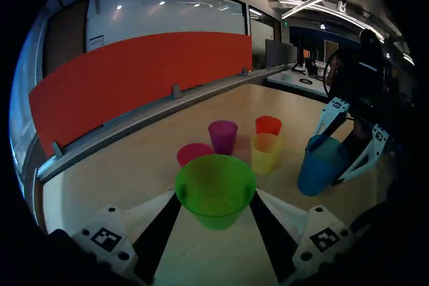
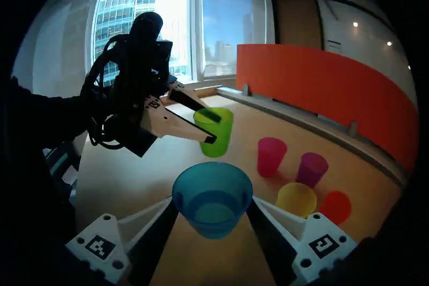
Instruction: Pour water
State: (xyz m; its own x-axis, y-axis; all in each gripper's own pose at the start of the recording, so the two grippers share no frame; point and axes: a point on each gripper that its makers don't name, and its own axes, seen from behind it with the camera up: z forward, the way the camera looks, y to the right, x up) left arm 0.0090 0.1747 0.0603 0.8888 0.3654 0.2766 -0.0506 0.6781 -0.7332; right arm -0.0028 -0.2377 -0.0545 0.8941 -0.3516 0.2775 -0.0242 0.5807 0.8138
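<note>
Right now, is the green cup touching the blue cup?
Apart. The left gripper view shows bare table between the green cup and the blue cup.

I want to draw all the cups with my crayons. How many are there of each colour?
green cup: 1
blue cup: 1
pink cup: 1
purple cup: 1
yellow cup: 1
orange cup: 1
Total: 6 cups

Left gripper view: low over bench (image 1: 134, 162), close behind green cup (image 1: 216, 189), facing partition (image 1: 139, 77). Right gripper view: behind blue cup (image 2: 213, 197), facing windows (image 2: 161, 23). Shared: bench, both cups.
</note>
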